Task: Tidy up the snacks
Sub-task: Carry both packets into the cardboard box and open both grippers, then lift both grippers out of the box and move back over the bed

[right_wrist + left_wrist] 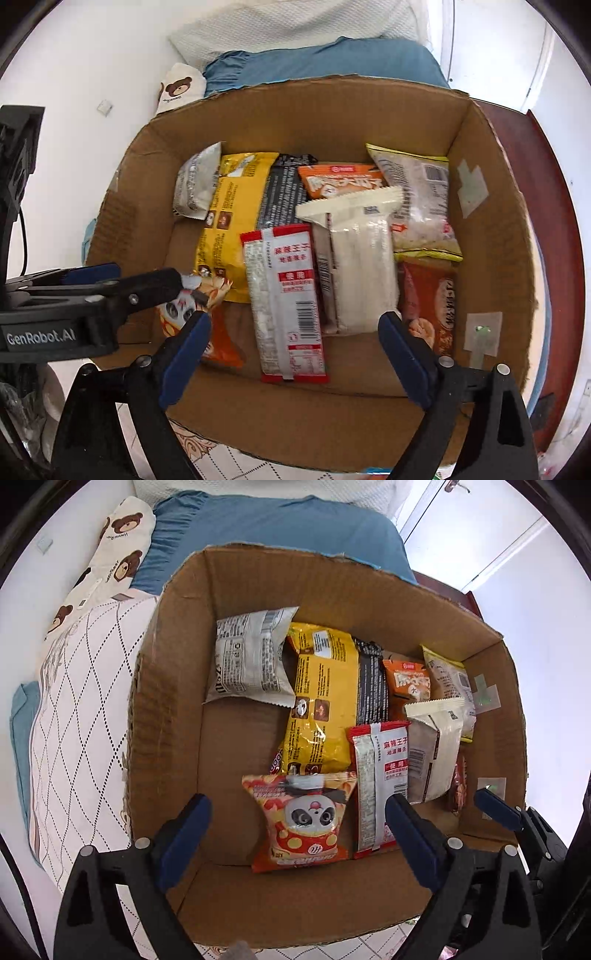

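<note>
A cardboard box (170, 716) (491, 229) on a bed holds several snack packs. My left gripper (297, 827) is open above the box's near end, its jaws either side of an orange panda pack (301, 821) lying on the box floor. That pack also shows in the right wrist view (218, 332), partly hidden by the left gripper's arm (74, 310). My right gripper (295, 343) is open and empty above a red-and-silver pack (286, 302) (380, 779). A yellow bag (321, 698) (229, 218), a white pack (358, 258) and an orange pack (340, 179) lie further in.
The box rests on a white quilt with a diamond pattern (77, 716). A blue pillow (280, 531) and a bear-print pillow (118, 546) lie behind it. A dark red wooden edge (546, 229) runs along the right. The box floor at the left (232, 768) is bare.
</note>
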Motion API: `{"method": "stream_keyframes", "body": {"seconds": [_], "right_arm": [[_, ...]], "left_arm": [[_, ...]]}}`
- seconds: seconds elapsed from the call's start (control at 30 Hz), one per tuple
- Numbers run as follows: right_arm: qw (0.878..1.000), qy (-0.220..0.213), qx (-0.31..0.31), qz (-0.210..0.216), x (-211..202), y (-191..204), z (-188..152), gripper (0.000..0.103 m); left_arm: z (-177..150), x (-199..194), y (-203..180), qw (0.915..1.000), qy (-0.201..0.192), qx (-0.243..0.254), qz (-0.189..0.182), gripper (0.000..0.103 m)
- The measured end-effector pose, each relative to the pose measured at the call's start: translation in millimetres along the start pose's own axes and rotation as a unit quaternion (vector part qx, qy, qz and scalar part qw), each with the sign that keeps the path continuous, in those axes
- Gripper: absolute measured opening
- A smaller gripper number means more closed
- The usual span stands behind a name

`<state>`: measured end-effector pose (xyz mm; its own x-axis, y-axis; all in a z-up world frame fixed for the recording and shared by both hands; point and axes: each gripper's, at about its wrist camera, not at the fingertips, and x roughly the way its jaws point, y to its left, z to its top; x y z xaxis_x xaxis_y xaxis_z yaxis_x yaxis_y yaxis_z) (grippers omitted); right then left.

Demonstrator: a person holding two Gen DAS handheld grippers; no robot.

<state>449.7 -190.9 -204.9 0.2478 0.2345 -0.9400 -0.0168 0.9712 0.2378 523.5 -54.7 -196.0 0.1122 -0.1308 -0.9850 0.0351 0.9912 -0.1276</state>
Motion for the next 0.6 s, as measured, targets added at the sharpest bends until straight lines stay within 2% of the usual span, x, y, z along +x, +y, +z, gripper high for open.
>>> {"method": "stream_keyframes", "body": {"seconds": [0.27,0.37,0.6], "right_arm": [[0.999,-0.027,0.018,-0.041,-23.0,-17.5,-12.5,0.096],[0.998,-0.037,0.021,-0.048,-33.4,-20.6,-21.2,0.096],[0.995,-0.080,0.015,-0.062,-71.4,-17.9,-46.0,0.096]], "left_arm": [[-21.9,-15.3,-9.9,0.9972,-0.060,0.032,0.031,0.096],[-34.3,-25.8,-11.1,0.9955,-0.083,0.033,0.029,0.096],[-67.2,-59.9,-13.9,0.9871,-0.147,0.047,0.040,0.096]]}}
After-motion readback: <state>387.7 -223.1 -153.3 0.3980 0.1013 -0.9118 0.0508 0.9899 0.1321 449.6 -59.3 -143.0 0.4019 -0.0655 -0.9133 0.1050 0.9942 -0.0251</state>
